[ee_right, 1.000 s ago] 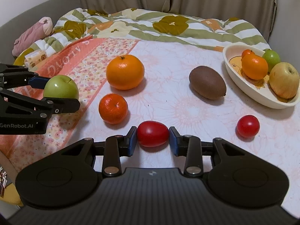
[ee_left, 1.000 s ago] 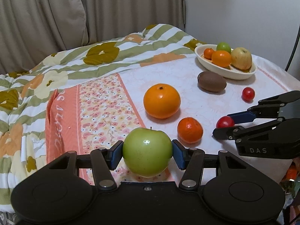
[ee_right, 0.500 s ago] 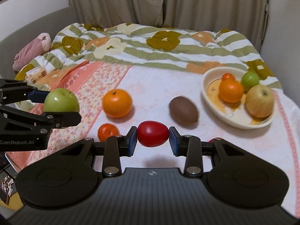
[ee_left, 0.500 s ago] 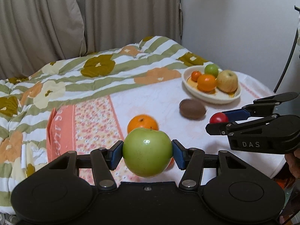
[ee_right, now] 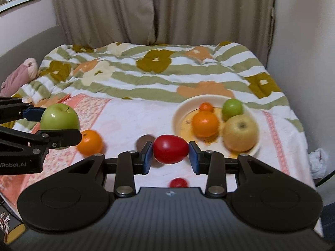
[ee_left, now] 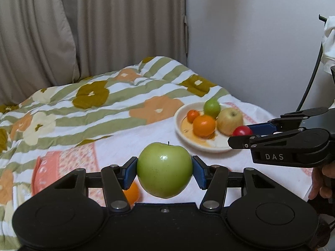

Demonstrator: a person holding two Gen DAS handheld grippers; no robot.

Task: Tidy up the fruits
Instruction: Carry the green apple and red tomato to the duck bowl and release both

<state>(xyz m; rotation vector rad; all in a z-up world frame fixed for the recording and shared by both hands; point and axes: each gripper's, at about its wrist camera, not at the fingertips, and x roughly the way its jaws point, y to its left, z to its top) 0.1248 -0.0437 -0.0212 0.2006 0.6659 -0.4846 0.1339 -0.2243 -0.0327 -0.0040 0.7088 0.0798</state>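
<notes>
My left gripper (ee_left: 165, 170) is shut on a green apple (ee_left: 165, 169) and holds it high above the bed; the apple also shows in the right wrist view (ee_right: 59, 118). My right gripper (ee_right: 170, 152) is shut on a red tomato (ee_right: 170, 149), which also shows in the left wrist view (ee_left: 241, 130), in the air near the front rim of the white bowl (ee_right: 178, 117). The bowl (ee_left: 182, 135) holds an orange (ee_right: 205, 124), a small tangerine (ee_right: 205, 107), a small green fruit (ee_right: 232, 108) and a yellow apple (ee_right: 240, 132).
On the pink floral cloth (ee_right: 125, 121) lie a large orange (ee_right: 91, 142), a brown kiwi (ee_right: 143, 141) partly hidden by my right finger, and a small red tomato (ee_right: 178, 183). A striped flowered quilt (ee_right: 146, 71) covers the far bed. Curtains and wall stand behind.
Both grippers have risen from the cloth with their fruits and moved toward the bowl. The bowl now sits closer to the right gripper's tips.
</notes>
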